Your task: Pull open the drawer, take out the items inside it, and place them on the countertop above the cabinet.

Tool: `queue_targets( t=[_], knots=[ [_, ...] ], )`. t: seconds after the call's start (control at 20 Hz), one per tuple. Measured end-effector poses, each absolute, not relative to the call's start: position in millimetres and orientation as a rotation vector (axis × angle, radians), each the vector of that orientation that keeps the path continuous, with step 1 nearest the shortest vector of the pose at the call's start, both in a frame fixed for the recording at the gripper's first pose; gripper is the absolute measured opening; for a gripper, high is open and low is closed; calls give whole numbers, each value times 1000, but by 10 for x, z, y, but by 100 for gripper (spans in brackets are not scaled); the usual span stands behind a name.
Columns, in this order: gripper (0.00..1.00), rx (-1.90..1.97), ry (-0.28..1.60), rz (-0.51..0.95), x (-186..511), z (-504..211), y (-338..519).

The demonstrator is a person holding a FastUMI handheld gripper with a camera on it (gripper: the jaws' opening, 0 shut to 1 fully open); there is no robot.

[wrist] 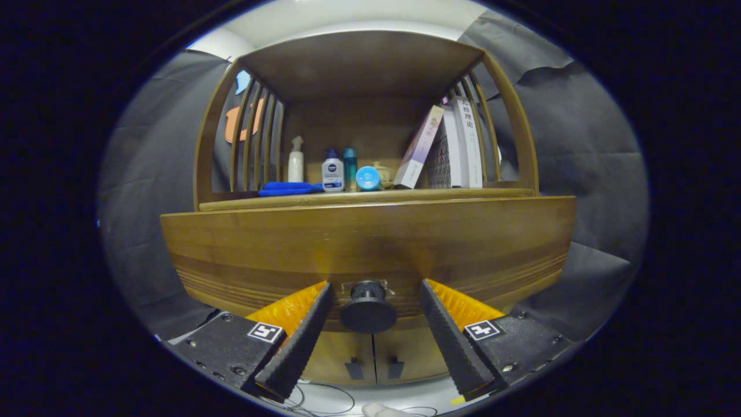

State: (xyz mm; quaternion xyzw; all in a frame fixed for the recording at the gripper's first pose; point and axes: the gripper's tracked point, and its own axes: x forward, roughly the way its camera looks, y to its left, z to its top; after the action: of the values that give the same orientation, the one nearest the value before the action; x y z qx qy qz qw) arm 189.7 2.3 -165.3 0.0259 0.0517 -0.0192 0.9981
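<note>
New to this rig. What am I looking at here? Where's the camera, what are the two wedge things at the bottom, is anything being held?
The camera is a fisheye that rides on a handheld two-finger gripper and looks forward along its fingers; a person carries it, there is no robot arm. The two wedges are those fingers. They stand open, one on each side of the round drawer knob, with a gap on both sides, so nothing is held. The knob sits on the front of a wooden cabinet drawer, which looks closed. Above it is the countertop, already carrying a blue cloth, a spray bottle, a few other bottles and leaning books. Two small doors lie below the drawer.
</note>
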Motion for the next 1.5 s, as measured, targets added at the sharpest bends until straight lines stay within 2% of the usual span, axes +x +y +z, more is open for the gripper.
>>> queue_targets(
  t=[0.75, 1.3, 1.5],
  knots=[
    [99, 3, 142, -46, 2443, -1710, 32],
    [99, 64, 241, -36, 2415, -1748, 42],
    [100, 113, 295, -58, 2077, -1651, -62]
  ],
)
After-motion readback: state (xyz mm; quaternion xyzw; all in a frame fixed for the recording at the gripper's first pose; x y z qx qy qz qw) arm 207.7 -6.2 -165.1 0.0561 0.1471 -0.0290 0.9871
